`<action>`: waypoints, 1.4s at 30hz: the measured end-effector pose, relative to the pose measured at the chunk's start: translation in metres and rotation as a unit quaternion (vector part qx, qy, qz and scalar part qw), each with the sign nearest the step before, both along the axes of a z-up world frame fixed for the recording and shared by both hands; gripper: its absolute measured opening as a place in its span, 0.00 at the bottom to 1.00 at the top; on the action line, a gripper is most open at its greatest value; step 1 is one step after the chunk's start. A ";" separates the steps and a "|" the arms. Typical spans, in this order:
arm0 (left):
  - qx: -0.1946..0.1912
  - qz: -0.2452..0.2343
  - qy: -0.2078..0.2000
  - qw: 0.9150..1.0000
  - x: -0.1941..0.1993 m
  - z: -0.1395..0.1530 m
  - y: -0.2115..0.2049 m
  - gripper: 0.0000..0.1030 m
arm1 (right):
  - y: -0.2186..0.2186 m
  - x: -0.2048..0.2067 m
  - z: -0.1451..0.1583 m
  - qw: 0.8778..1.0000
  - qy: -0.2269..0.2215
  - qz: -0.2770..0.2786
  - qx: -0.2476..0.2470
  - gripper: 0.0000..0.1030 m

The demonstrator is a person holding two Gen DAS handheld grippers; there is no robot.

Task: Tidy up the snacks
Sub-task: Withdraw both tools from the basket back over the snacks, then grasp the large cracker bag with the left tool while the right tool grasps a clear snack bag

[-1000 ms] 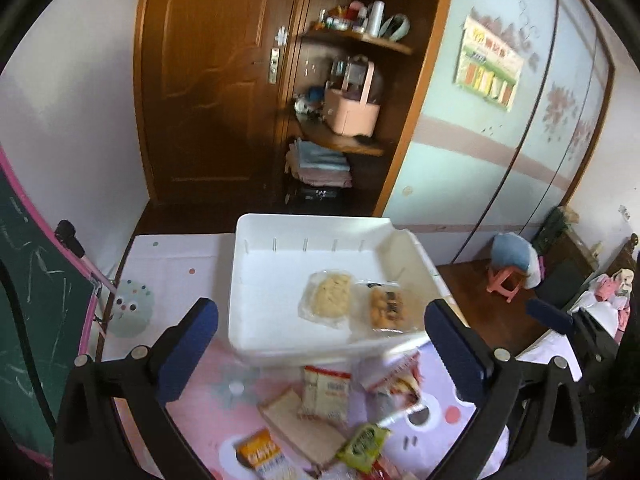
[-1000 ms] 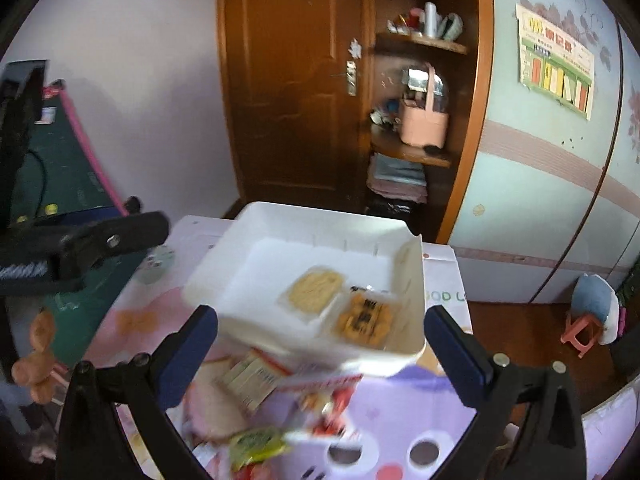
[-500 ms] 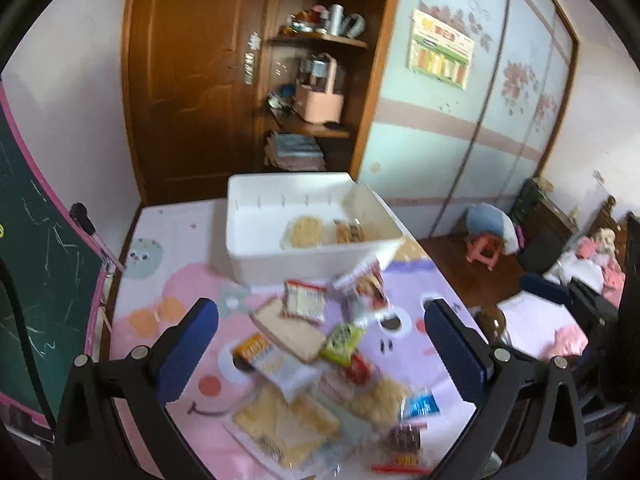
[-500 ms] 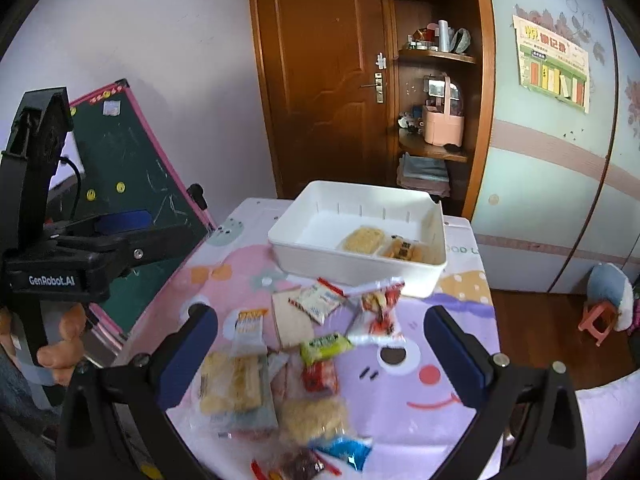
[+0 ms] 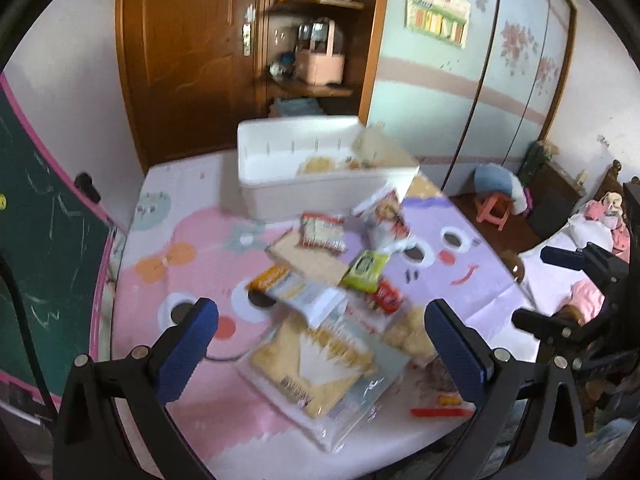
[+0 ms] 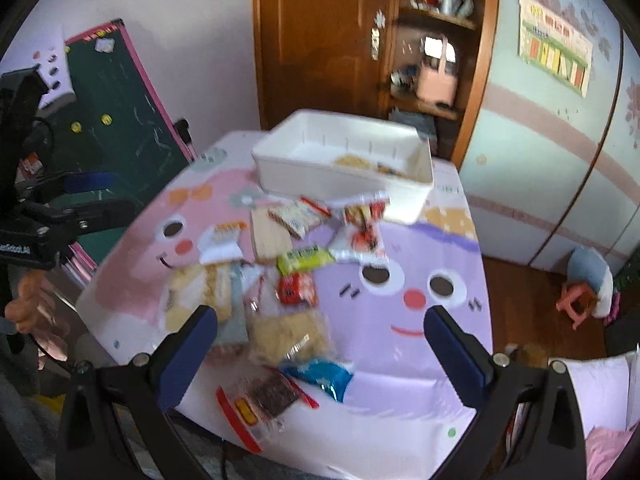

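Note:
A white bin (image 5: 320, 184) stands at the far end of the table and holds two snack packs; it also shows in the right wrist view (image 6: 344, 160). Several loose snack packs lie in a pile before it: a large cracker pack (image 5: 316, 364), a green pack (image 5: 366, 266) (image 6: 304, 258), a red pack (image 6: 298, 288), a blue pack (image 6: 320, 374). My left gripper (image 5: 320, 344) is open and empty above the near side of the pile. My right gripper (image 6: 320, 352) is open and empty over the near table edge.
The table wears a pink and purple cartoon cloth (image 6: 400, 280). A green chalkboard (image 5: 44, 248) leans at the left. A brown door and shelf (image 5: 304, 40) stand behind the table. A small pink stool (image 6: 576, 308) is on the floor at the right.
Both grippers have pulled back from the white bin toward the near edge of the table; the whole snack pile has come into view. Both stay open and empty.

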State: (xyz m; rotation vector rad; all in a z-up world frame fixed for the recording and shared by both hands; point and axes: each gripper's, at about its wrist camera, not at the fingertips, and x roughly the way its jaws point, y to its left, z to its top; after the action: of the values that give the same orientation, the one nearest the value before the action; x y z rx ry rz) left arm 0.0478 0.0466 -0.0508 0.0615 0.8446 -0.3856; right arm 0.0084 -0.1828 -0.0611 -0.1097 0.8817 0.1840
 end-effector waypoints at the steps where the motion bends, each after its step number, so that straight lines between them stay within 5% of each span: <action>1: 0.002 -0.003 0.010 1.000 0.000 -0.007 0.000 1.00 | -0.002 0.001 -0.007 1.000 0.009 -0.004 0.005 1.00; 9: 0.042 -0.011 0.090 0.995 0.005 -0.083 0.001 1.00 | -0.010 0.018 -0.052 0.996 0.077 -0.023 0.042 0.98; 24: 0.091 -0.088 0.132 0.983 0.010 -0.133 -0.039 1.00 | 0.002 0.067 -0.111 0.982 0.173 -0.015 0.076 0.94; 31: 0.105 -0.117 0.132 0.979 0.008 -0.142 -0.057 1.00 | 0.018 0.078 -0.136 0.974 0.213 0.019 0.076 0.73; 36: 0.113 -0.108 0.130 0.979 0.010 -0.144 -0.061 1.00 | 0.026 0.076 -0.136 0.978 0.195 0.035 0.060 0.69; 40: 0.125 -0.107 0.131 0.978 0.010 -0.145 -0.065 1.00 | 0.026 0.076 -0.134 0.977 0.191 0.045 0.083 0.44; 42: 0.130 -0.110 0.142 0.975 0.011 -0.144 -0.067 1.00 | 0.025 0.076 -0.133 0.978 0.187 0.044 0.086 0.41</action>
State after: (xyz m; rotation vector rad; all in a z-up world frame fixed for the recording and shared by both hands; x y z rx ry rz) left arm 0.0583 -0.0201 -0.1952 0.3514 1.1738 -0.4981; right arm 0.0842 -0.1581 -0.1945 0.0499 1.2332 0.3716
